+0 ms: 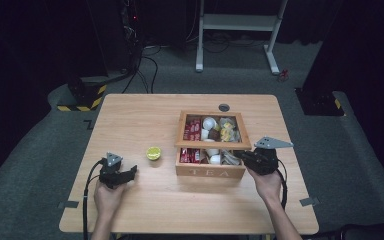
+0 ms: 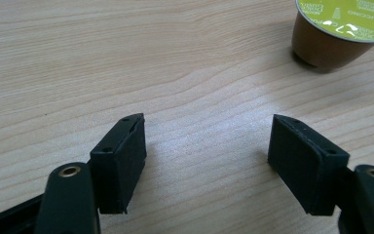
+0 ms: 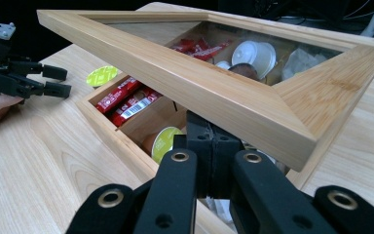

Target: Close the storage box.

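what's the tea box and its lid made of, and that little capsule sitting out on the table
Tea box: light wood, likely bamboo, with visible grain, a smooth matte finish and TEA on its front.
Lid: the same wood as a frame around a clear pane, glass or plastic, since the contents show through it.
Capsule: glossy brown cup, probably plastic, under a printed yellow-green foil-like top.

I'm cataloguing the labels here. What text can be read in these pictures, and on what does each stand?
"TEA": on the front wall of the wooden box.
"CAPPUCCINO": on the green lid of the coffee capsule; its smaller print is too small to read.
Red sachets in the box: print too blurred to read.
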The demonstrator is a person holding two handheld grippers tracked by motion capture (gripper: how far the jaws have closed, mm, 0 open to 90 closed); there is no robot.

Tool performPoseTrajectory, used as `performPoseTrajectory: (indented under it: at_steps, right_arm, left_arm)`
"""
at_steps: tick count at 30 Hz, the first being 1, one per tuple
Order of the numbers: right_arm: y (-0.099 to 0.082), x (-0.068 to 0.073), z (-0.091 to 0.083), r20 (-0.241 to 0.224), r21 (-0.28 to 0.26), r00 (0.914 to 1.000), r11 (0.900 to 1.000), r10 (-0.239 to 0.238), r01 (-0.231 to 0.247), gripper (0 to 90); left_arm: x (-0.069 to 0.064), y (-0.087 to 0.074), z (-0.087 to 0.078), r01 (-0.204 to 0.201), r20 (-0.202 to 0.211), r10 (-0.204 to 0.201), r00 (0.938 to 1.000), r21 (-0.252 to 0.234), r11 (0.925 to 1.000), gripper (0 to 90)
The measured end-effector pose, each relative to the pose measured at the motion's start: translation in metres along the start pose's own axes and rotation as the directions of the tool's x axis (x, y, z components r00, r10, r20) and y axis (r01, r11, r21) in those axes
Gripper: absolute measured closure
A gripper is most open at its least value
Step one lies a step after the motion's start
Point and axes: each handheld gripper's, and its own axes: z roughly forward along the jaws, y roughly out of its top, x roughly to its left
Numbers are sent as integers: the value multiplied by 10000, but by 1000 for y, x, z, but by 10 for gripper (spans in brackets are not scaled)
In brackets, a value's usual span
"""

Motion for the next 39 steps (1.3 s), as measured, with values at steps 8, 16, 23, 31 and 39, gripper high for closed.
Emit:
performPoseTrajectory:
  at_steps: [8, 16, 23, 31, 39]
  right_arm:
    - [-9, 1, 3, 7, 124, 10000, 9999, 11, -11, 895]
    - [-22, 0, 6, -239, 195, 9992, 9993, 314, -309, 900]
    - [-30, 1, 6, -258, 253, 9988, 9988, 416, -410, 900]
    - [-36, 4, 6, -124, 299, 9994, 9990, 324, -320, 900]
    - [-44, 4, 8, -134, 516, 9993, 9981, 353, -346, 900]
  left_arm:
    - [0, 0, 0, 3, 19, -3, 10000, 11, 10000, 302]
    - [0, 0, 0, -40, 24, 40, 10000, 14, 10000, 299]
    - [0, 0, 0, 20, 68, -21, 10000, 31, 10000, 299]
    - [1, 0, 0, -24, 70, 23, 10000, 49, 10000, 299]
    - [1, 0, 0, 0, 74, -1, 10000, 34, 10000, 300]
